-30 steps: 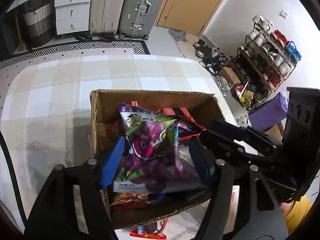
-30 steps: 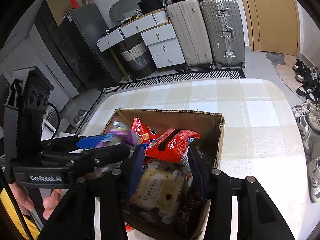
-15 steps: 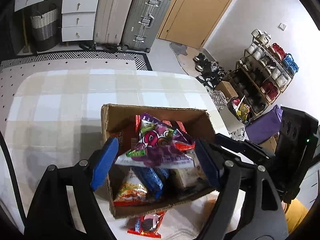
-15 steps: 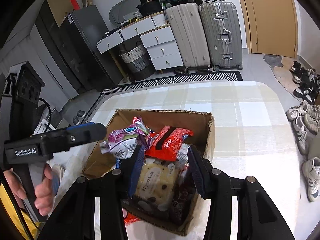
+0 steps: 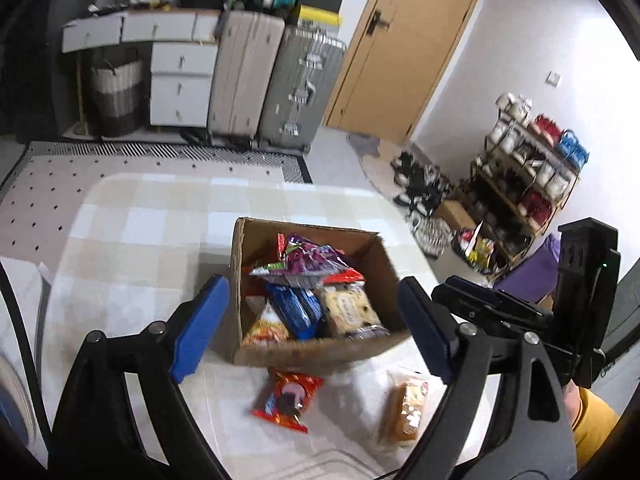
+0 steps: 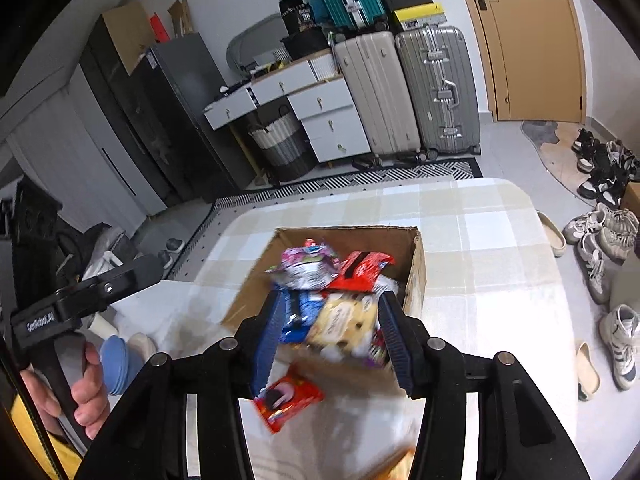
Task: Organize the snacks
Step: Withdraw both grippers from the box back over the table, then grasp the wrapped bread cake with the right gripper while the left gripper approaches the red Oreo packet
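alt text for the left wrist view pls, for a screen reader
A cardboard box packed with snack packets sits on a checked tablecloth; the left gripper hovers over it, jaws open and empty. A red packet and an orange packet lie outside the box.

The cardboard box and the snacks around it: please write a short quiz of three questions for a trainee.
1. True or false: the cardboard box is empty.
2. Which packet lies on top of the pile in the box? A) purple packet B) orange packet C) green packet
3. How many packets lie on the table outside the box in the left wrist view?

Key: 1 false; 2 A; 3 two, the red packet and the orange one.
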Demonstrator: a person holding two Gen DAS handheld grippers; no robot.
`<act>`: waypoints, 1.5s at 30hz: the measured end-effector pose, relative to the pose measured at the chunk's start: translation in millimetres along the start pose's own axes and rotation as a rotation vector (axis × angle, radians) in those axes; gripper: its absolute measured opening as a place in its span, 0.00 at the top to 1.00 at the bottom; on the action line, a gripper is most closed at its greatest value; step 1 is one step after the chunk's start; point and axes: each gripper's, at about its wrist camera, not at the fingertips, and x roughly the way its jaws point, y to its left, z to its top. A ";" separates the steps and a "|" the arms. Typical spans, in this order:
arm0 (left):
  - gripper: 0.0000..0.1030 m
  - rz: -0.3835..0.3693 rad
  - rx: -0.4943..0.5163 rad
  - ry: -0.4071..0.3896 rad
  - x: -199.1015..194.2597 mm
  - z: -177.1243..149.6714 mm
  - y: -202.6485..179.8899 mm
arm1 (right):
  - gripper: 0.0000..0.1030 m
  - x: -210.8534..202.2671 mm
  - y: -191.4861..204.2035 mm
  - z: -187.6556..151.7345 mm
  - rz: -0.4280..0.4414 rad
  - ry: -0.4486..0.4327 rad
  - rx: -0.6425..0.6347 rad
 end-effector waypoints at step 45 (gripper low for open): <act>0.01 0.202 0.119 -0.022 -21.7 -195.4 -9.3 | 0.01 -21.1 -20.6 -185.1 -0.244 0.029 0.041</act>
